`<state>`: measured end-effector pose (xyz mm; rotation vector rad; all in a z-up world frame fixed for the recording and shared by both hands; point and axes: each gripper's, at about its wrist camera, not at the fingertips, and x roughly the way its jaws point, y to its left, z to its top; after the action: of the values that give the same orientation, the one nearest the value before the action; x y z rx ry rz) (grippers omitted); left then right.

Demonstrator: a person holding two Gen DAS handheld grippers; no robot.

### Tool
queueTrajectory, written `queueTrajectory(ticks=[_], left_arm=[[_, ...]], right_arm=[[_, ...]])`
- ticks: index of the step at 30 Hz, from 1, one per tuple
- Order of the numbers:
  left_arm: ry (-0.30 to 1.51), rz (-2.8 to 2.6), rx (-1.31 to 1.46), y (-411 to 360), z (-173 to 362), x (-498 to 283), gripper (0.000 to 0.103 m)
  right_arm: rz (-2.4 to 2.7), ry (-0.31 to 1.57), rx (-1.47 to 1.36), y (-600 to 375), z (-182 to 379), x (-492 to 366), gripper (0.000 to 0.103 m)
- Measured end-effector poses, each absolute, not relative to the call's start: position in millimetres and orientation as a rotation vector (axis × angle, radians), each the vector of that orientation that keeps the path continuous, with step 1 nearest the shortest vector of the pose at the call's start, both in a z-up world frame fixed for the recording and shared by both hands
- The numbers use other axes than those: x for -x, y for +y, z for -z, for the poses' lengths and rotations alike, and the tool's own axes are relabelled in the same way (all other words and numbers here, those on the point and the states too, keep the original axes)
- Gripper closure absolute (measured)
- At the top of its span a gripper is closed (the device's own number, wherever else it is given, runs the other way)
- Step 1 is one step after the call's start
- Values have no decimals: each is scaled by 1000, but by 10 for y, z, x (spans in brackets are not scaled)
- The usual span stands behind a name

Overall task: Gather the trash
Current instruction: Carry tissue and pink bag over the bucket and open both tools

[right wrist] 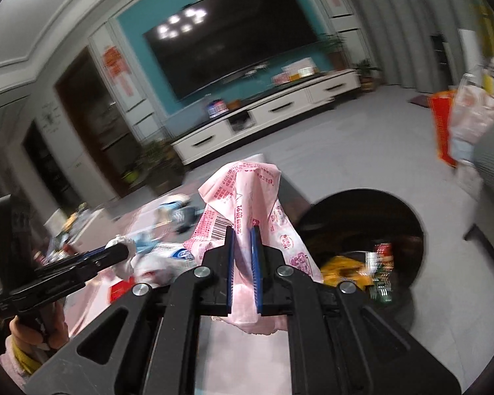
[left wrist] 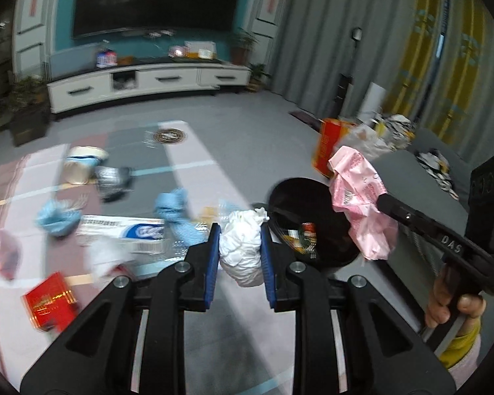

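My left gripper (left wrist: 240,230) is shut on a crumpled white tissue wad (left wrist: 242,250), held above the table just left of the black trash bin (left wrist: 309,223). My right gripper (right wrist: 242,230) is shut on a pink plastic wrapper (right wrist: 247,197), held beside the black bin (right wrist: 362,227), which holds some colourful trash. The right gripper with the pink wrapper (left wrist: 359,197) also shows in the left wrist view, over the bin's right rim. The left gripper with the tissue (right wrist: 123,256) shows at the left of the right wrist view.
On the pink-striped table lie a toothpaste box (left wrist: 125,230), blue crumpled gloves (left wrist: 174,210), a red box (left wrist: 49,299), a paper cup (left wrist: 82,164) and other scraps. A red bag (left wrist: 329,144) and a grey sofa (left wrist: 418,177) stand to the right. A TV cabinet (left wrist: 148,82) lines the far wall.
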<state>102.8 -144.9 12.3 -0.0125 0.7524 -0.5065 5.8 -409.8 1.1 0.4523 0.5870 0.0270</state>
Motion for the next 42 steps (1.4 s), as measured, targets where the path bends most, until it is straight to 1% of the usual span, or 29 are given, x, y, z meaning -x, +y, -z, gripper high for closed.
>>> queueTrajectory(ticks=[12,13,15,16,17,18,19,20,21,23,24,26,31,36,42], left_arm=[[883,663,-66,-2828,397,-1619,76],[890,664,-66,-2859,425,-1646,74],[900,664,-62,-2979,501,-1730,64],[901,658,-64,-3015,531,-1761,51],[895,643,-75,-3055,552,-1781,41],[889,633,-88,-3090,566,-1788,38],[887,629,-91,-3104,570,-1784,35],[890,629,-91,-3101,583,-1779,34],[891,631,-89,-3079,584,-1770,34],[888,626,-102,-3003,594,-1723,29],[885,616,-110,-2949,605,-1696,28],[895,610,-103,-2827,612,-1650,24],[916,567,-74,-2403,638,-1404,17],[914,498,-82,-1921,629,-1085,14],[896,399,-89,-1160,597,-664,12]], right_arm=[[201,672,-438,-4668,543,-338,92],[204,678,-438,-4702,562,-372,92],[211,696,-442,-4755,666,-467,92],[211,702,-445,-4789,699,-494,92],[214,711,-460,-4839,751,-544,88],[215,720,-477,-4875,806,-577,76],[217,726,-489,-4908,835,-593,69],[229,729,-506,-4944,874,-599,61],[233,730,-517,-4974,886,-582,59],[232,722,-535,-4976,894,-521,59],[232,719,-535,-4969,884,-497,57],[231,723,-535,-4942,874,-420,55],[220,728,-538,-4817,804,-185,54],[175,750,-526,-4519,755,12,53],[69,799,-463,-4009,627,-5,53]])
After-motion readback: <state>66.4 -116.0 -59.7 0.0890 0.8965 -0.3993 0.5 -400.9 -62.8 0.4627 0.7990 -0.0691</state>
